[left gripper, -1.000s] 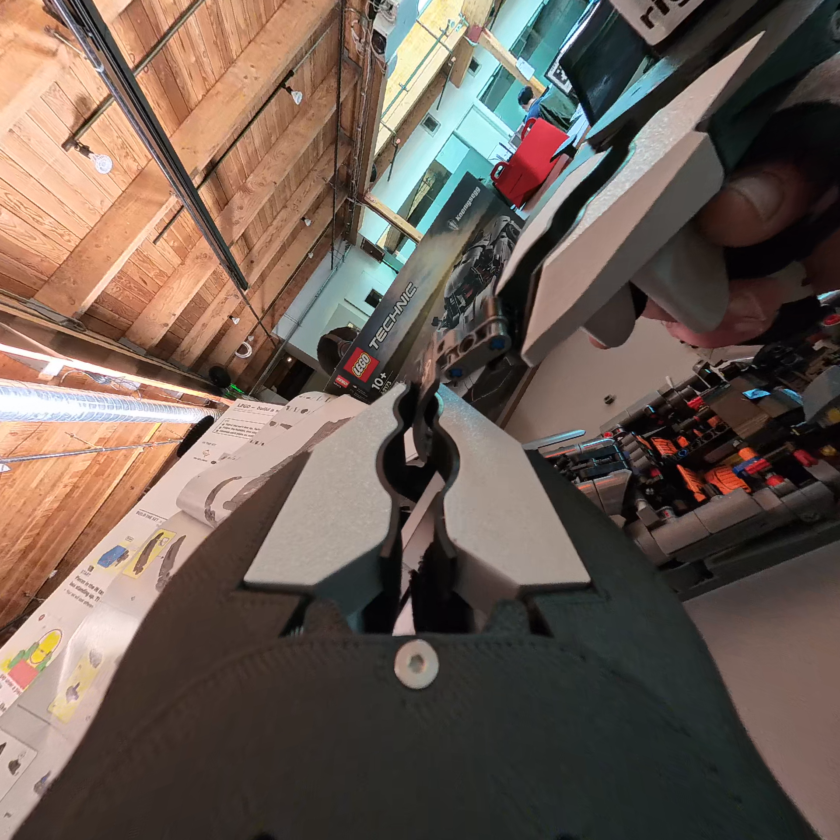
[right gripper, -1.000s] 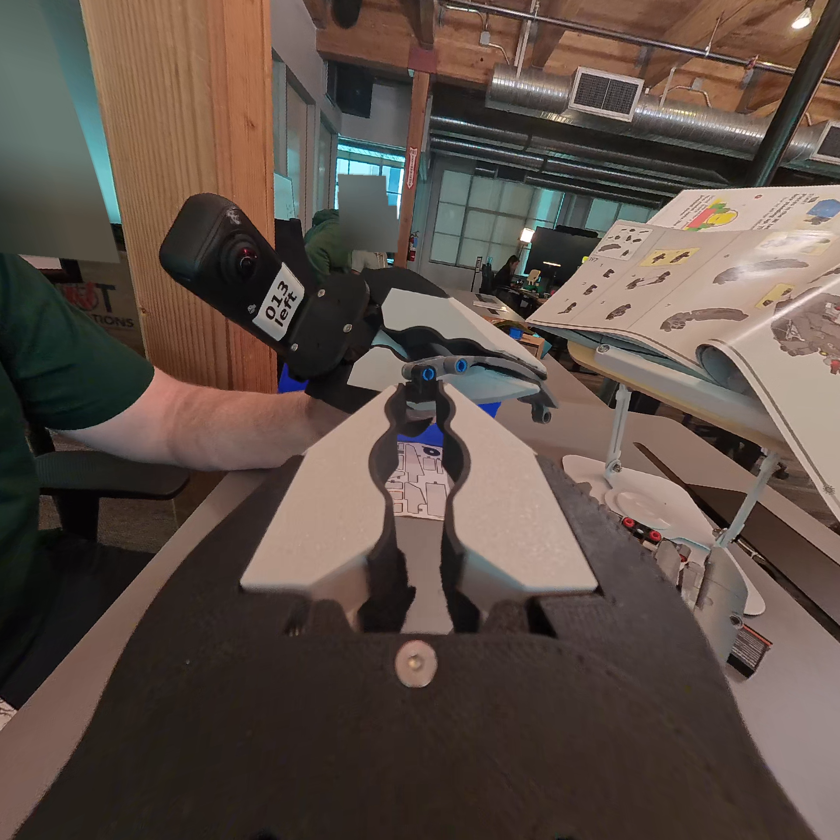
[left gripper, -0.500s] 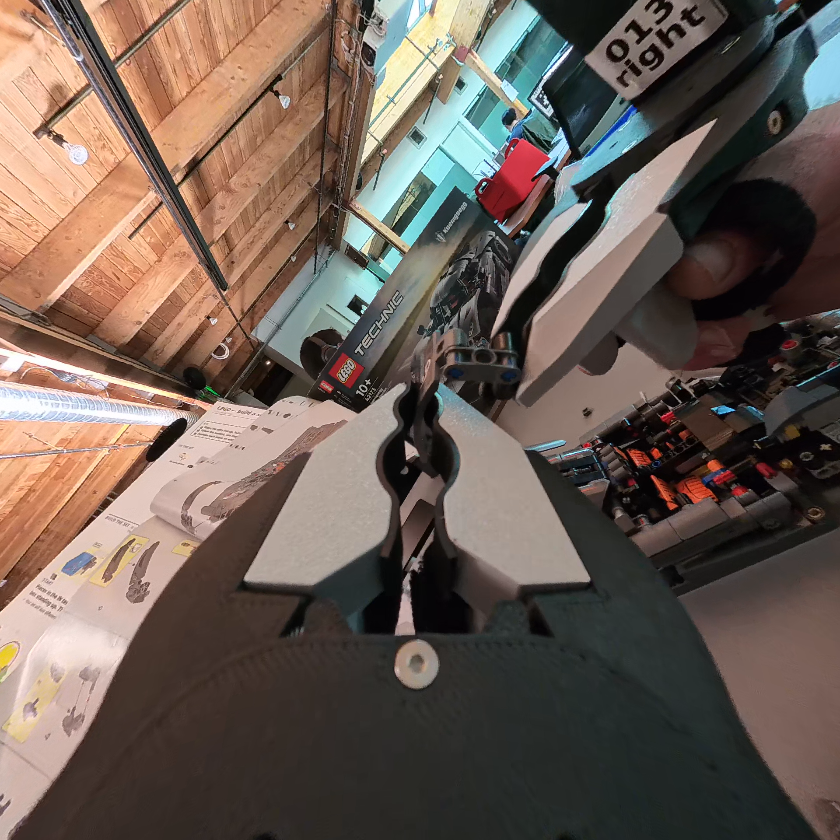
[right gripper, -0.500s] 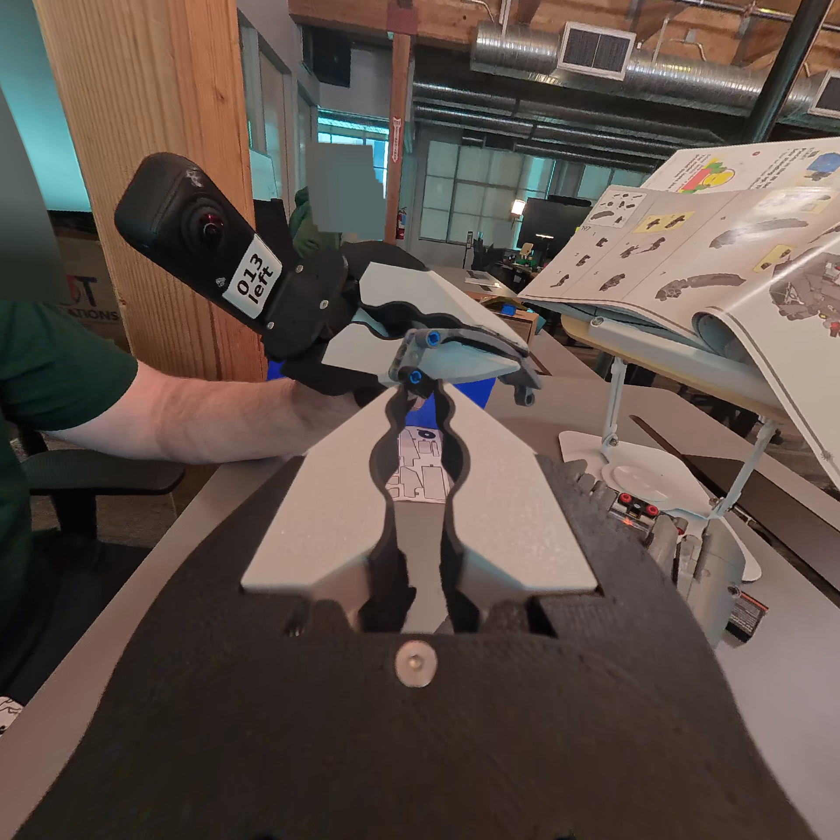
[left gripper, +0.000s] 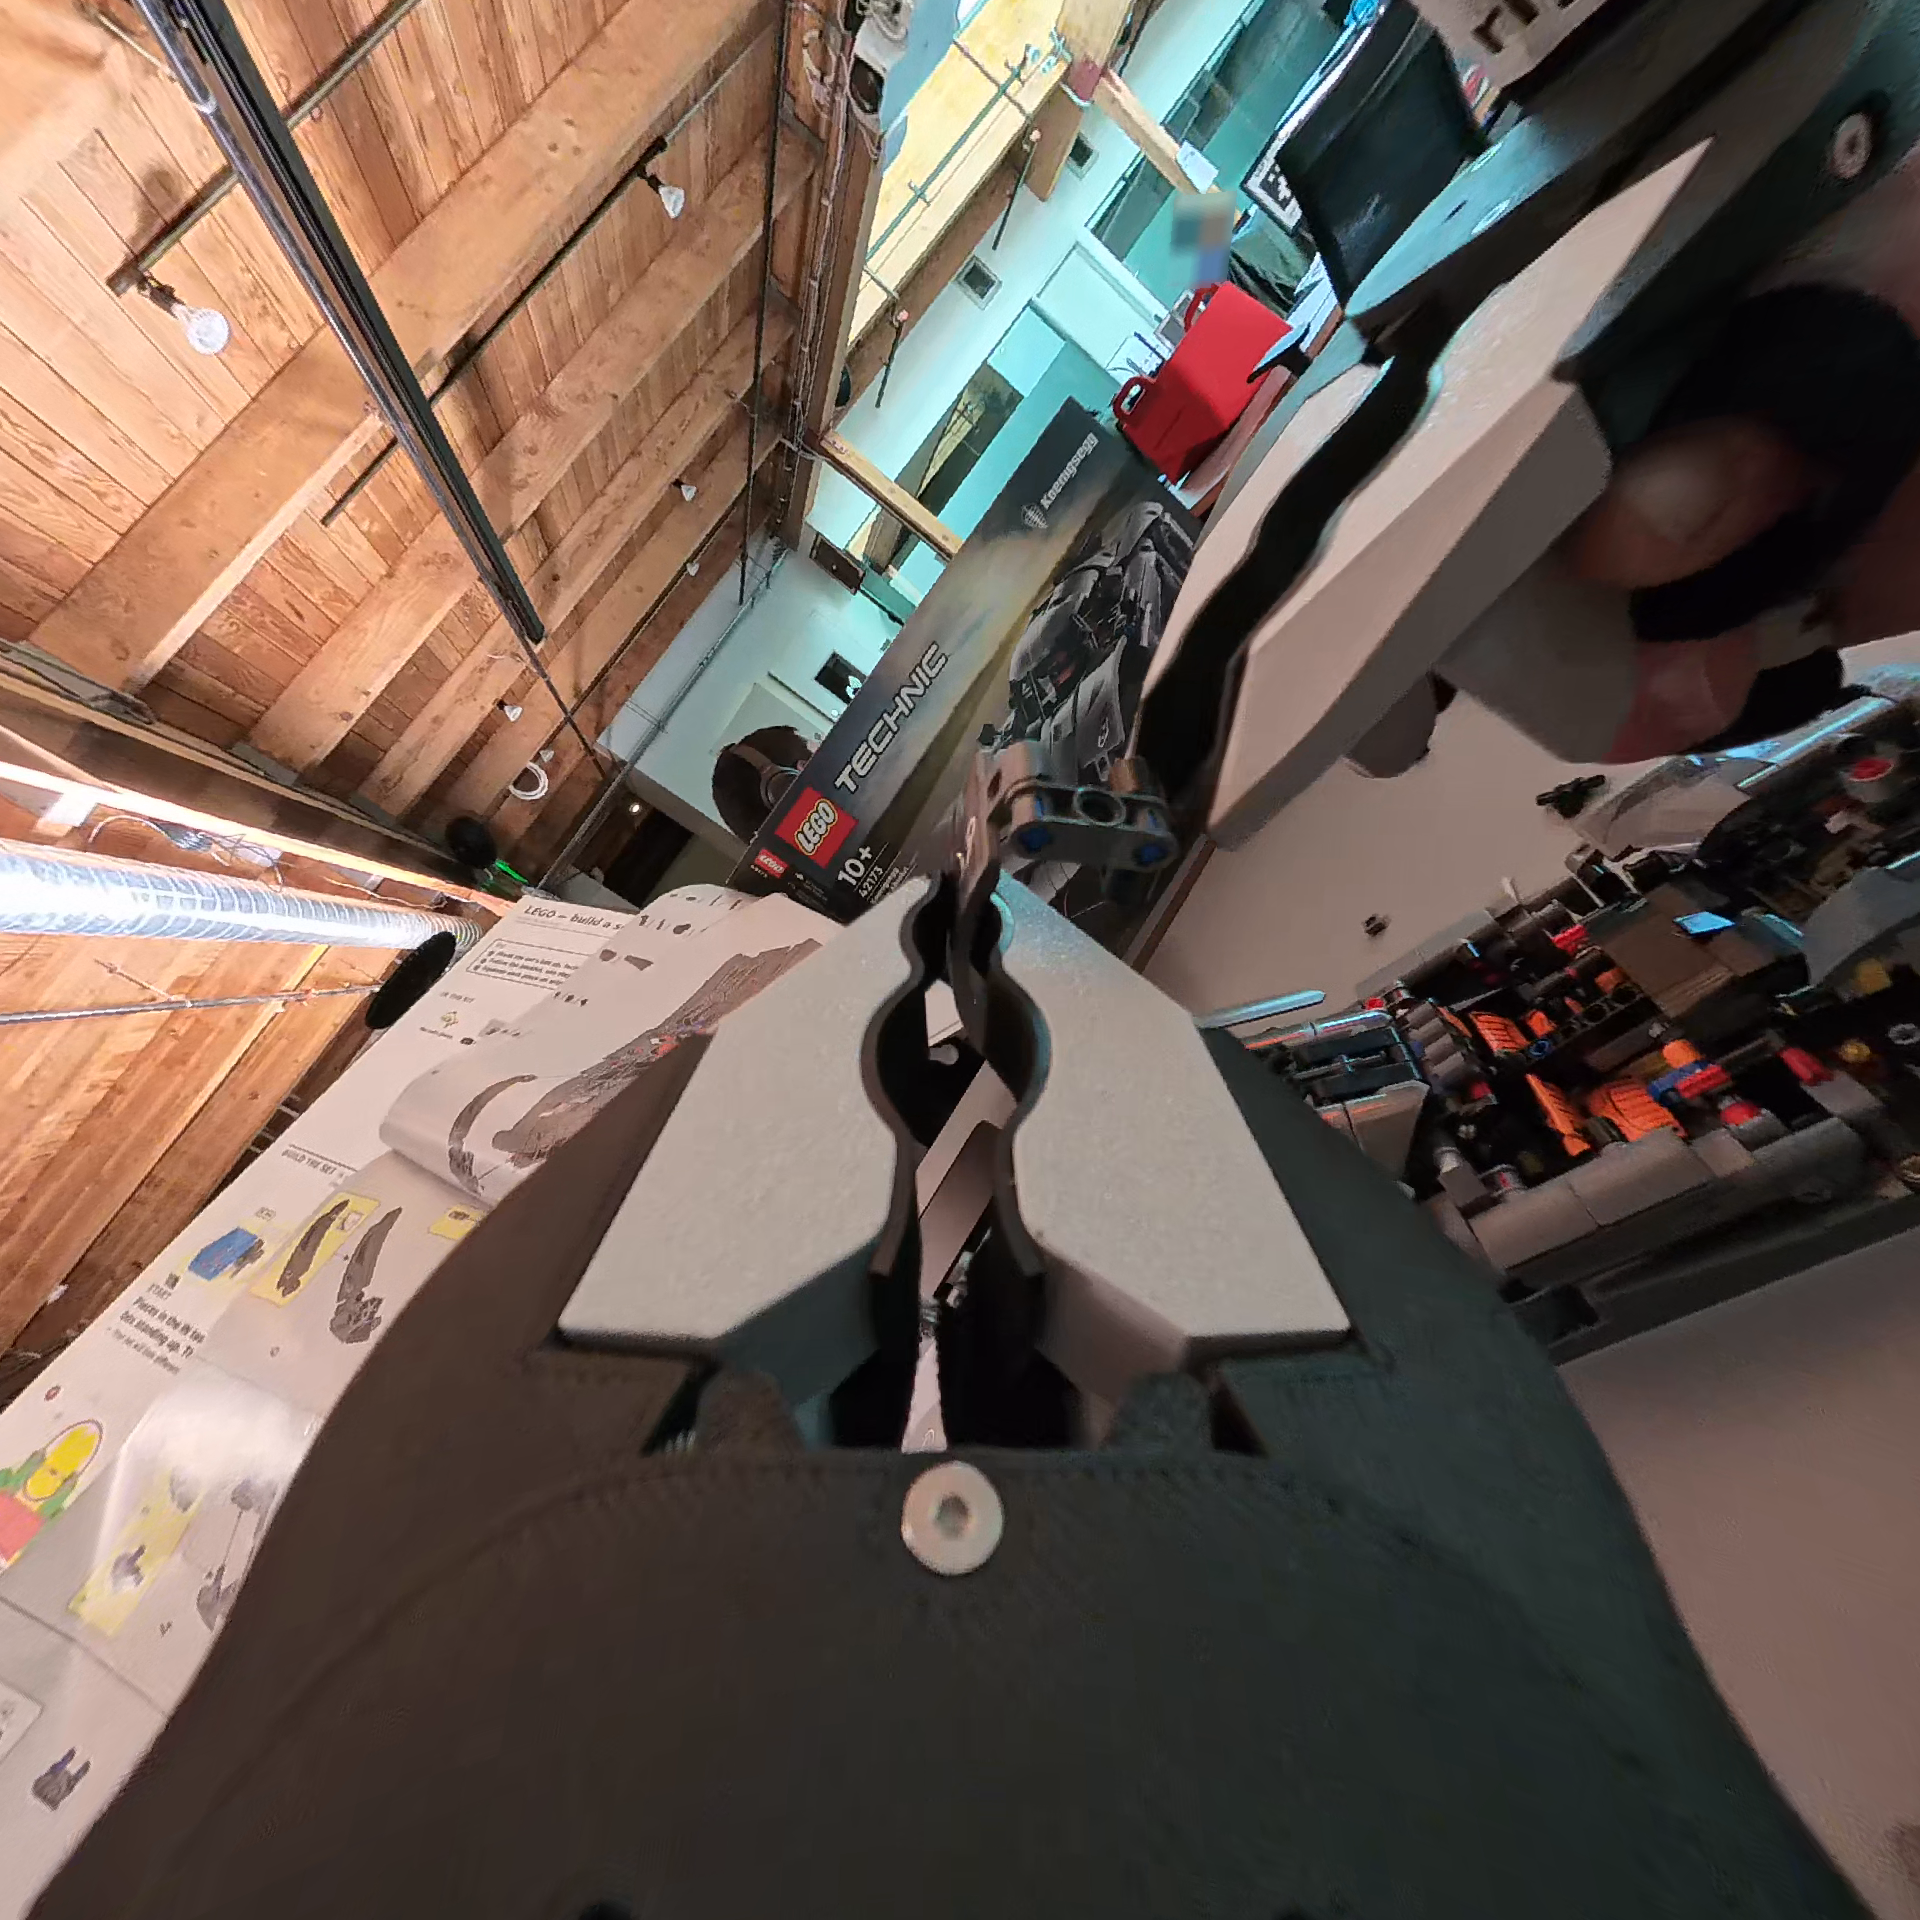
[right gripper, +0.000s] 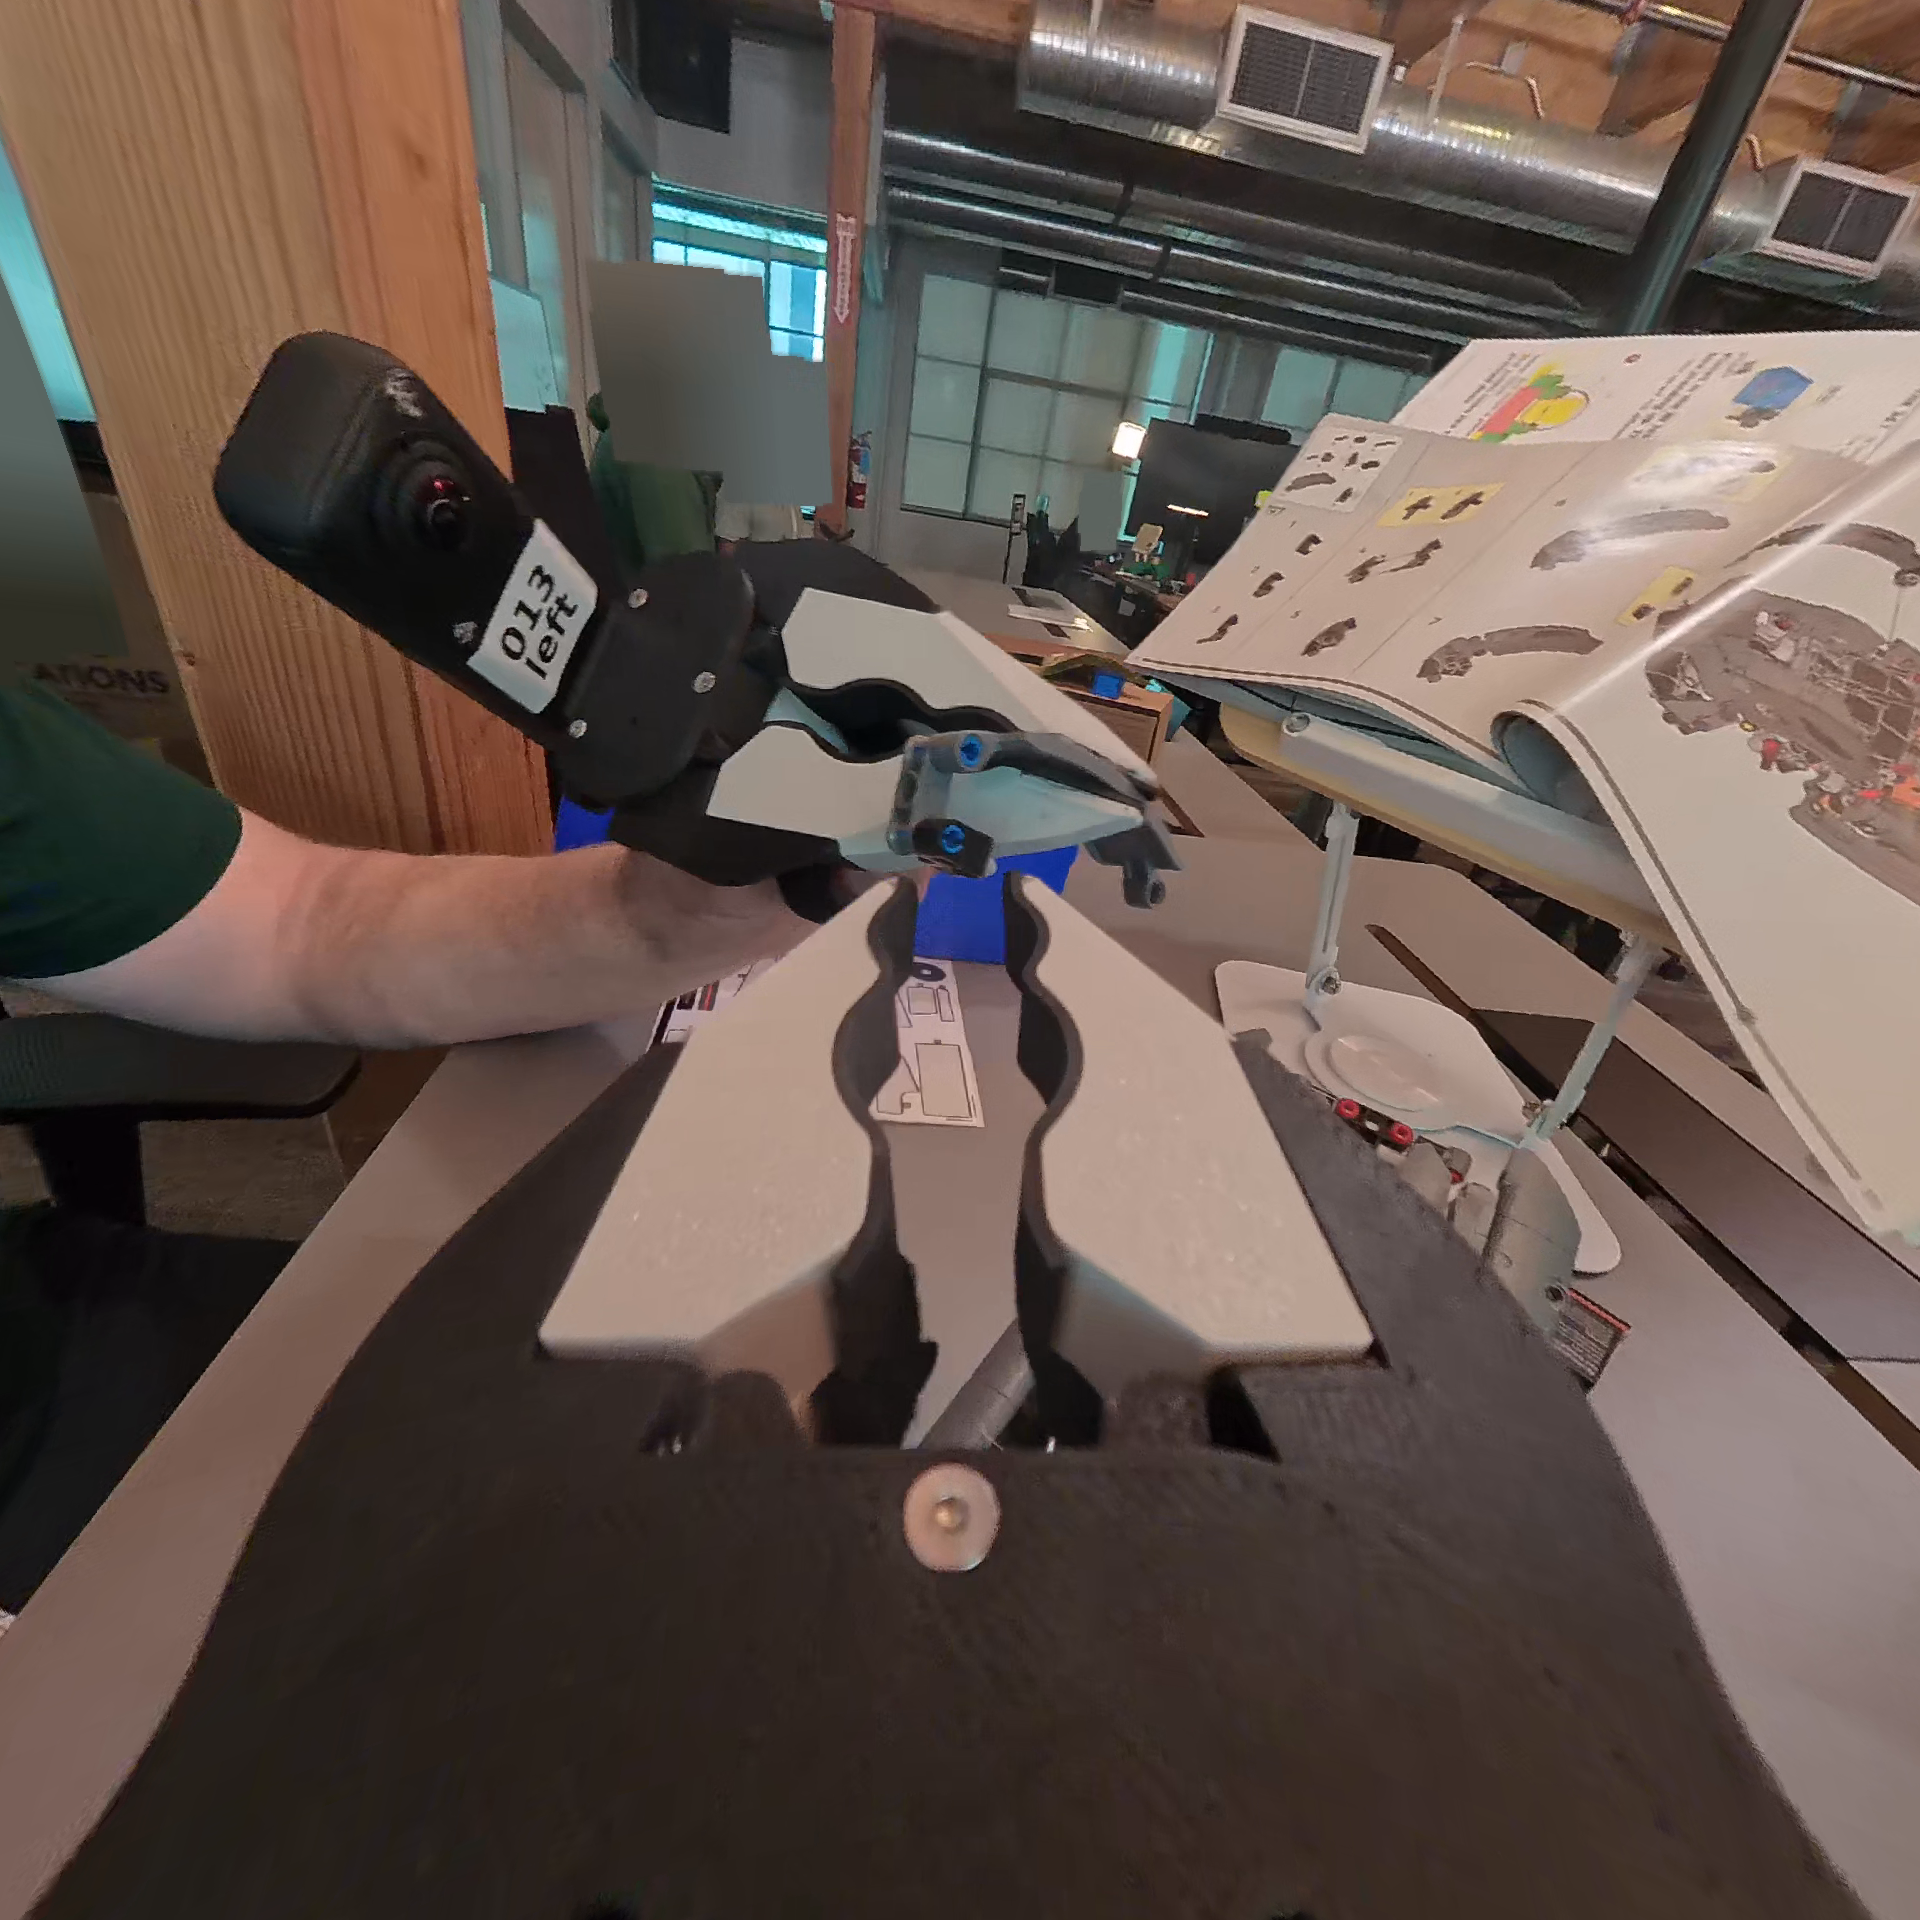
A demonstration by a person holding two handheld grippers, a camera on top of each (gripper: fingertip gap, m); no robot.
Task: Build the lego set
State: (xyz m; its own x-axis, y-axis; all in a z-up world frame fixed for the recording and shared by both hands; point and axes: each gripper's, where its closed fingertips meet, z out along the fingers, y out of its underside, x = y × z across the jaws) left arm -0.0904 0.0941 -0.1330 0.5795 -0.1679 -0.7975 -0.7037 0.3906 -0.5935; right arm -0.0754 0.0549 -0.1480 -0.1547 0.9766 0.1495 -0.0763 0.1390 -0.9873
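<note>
My left gripper [left gripper: 961,904] is shut on a grey lego sub-assembly [left gripper: 1086,821]: a curved panel with a short beam and blue pins, held in the air. In the right wrist view the left gripper [right gripper: 1127,795] holds the sub-assembly [right gripper: 1029,816] pointing right, just above and beyond my right gripper [right gripper: 956,894]. The right gripper is open and empty, and its tips sit just under the beam's lower blue pin [right gripper: 940,836]. In the left wrist view the right gripper [left gripper: 1169,758] comes in from the upper right, with its tips beside the beam.
An open instruction booklet [right gripper: 1558,582] rests on a white stand [right gripper: 1382,1049] at the right. A sticker sheet [right gripper: 935,1060] and a blue bin [right gripper: 966,925] lie on the grey table. The lego box [left gripper: 935,707] and the part-built model [left gripper: 1610,1091] stand beyond. A wooden post [right gripper: 260,416] stands at the left.
The left gripper has turned the sub-assembly, so the beam now stands nearly upright in the right wrist view. The right gripper's tips, which were around the beam's end, now sit just below it.
</note>
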